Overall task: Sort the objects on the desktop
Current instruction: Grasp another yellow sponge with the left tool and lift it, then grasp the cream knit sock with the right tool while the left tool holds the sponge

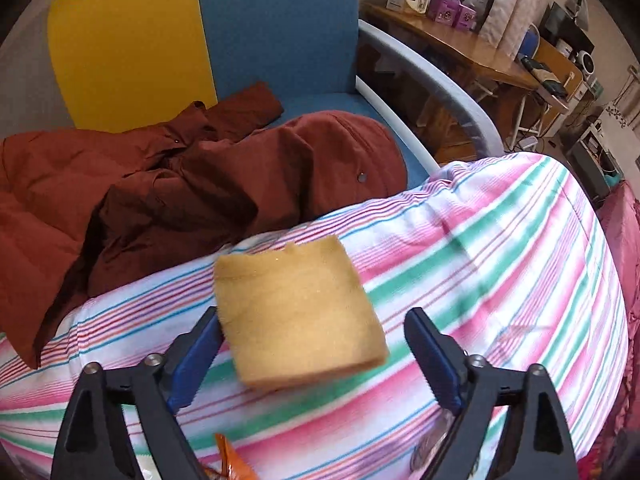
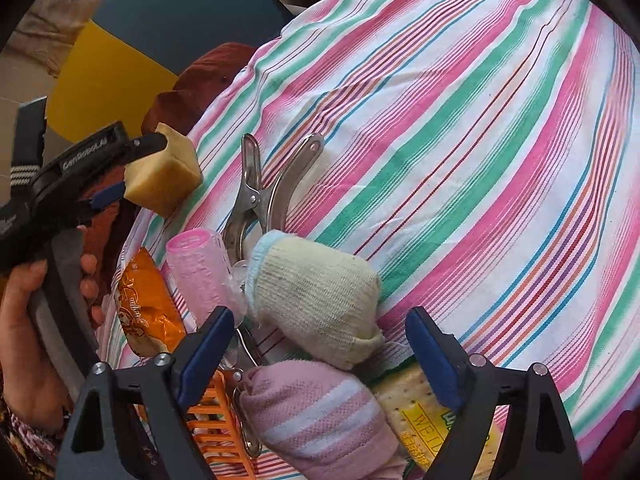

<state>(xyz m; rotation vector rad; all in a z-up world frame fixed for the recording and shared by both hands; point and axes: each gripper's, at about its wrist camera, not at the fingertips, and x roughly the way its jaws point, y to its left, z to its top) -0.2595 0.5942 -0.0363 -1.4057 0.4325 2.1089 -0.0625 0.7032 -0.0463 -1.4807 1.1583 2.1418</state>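
Both grippers gape, gripping nothing: left gripper [image 1: 314,344] straddles a yellow sponge [image 1: 298,314]; right gripper [image 2: 320,344] hovers over cream sock [image 2: 320,296], crowded by pink sock [image 2: 316,416], roller [image 2: 200,272], metal clip [image 2: 260,196] lower left.

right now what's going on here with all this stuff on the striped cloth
A person is sorting small items with two handheld grippers. The left gripper stands open around a yellow sponge block at the edge of the striped cloth. The right gripper hangs open over a cream rolled sock in the pile.

Matt porous sponge [image 1: 298,312], shiny metal clip [image 2: 260,188], knitted sock [image 2: 320,292]
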